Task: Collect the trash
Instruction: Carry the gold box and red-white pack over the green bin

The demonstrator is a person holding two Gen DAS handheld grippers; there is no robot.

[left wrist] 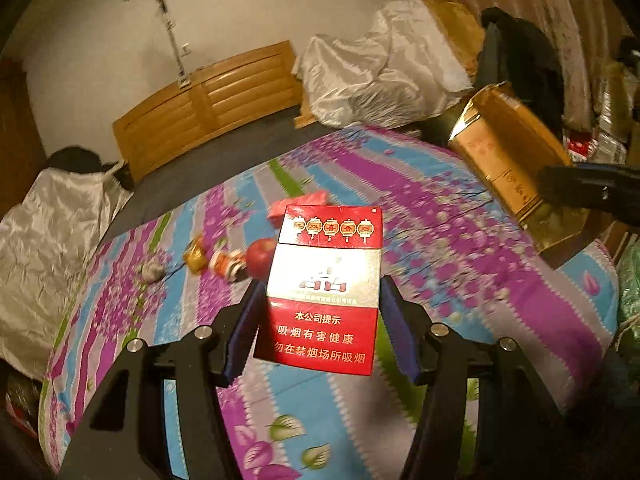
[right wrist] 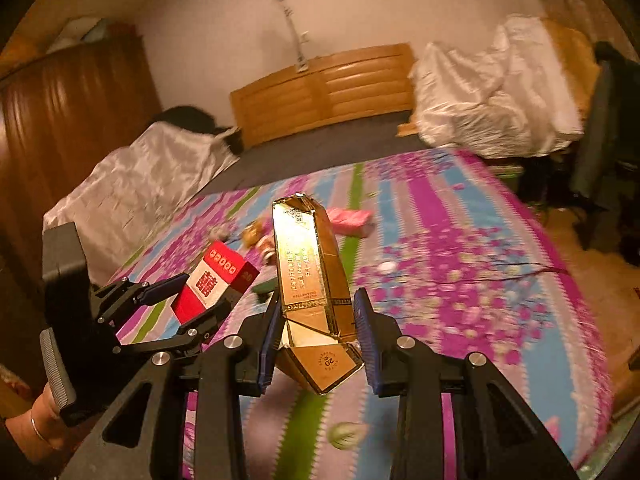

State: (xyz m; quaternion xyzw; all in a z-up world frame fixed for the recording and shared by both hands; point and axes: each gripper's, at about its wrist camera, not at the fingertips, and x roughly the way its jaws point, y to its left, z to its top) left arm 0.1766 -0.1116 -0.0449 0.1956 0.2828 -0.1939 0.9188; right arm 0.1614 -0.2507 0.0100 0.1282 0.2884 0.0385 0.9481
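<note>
My left gripper (left wrist: 320,304) is shut on a red and silver cigarette pack (left wrist: 324,280) and holds it above the flowered bed sheet (left wrist: 440,248). My right gripper (right wrist: 318,312) is shut on a long gold carton (right wrist: 308,264), crumpled at its near end. The carton also shows in the left wrist view (left wrist: 508,152) at the right. The left gripper with the red pack (right wrist: 212,280) shows in the right wrist view at the left. On the sheet lie a pink packet (left wrist: 300,206), a red apple (left wrist: 260,254), a small jar (left wrist: 228,264), a gold wrapper (left wrist: 196,256) and a grey crumpled scrap (left wrist: 152,270).
A wooden headboard (left wrist: 208,100) stands at the far end of the bed. White covered bundles (left wrist: 380,76) sit at the back right and another (left wrist: 48,232) at the left. A dark wardrobe (right wrist: 68,120) is at the left. Dark clothes (left wrist: 516,52) hang at the right.
</note>
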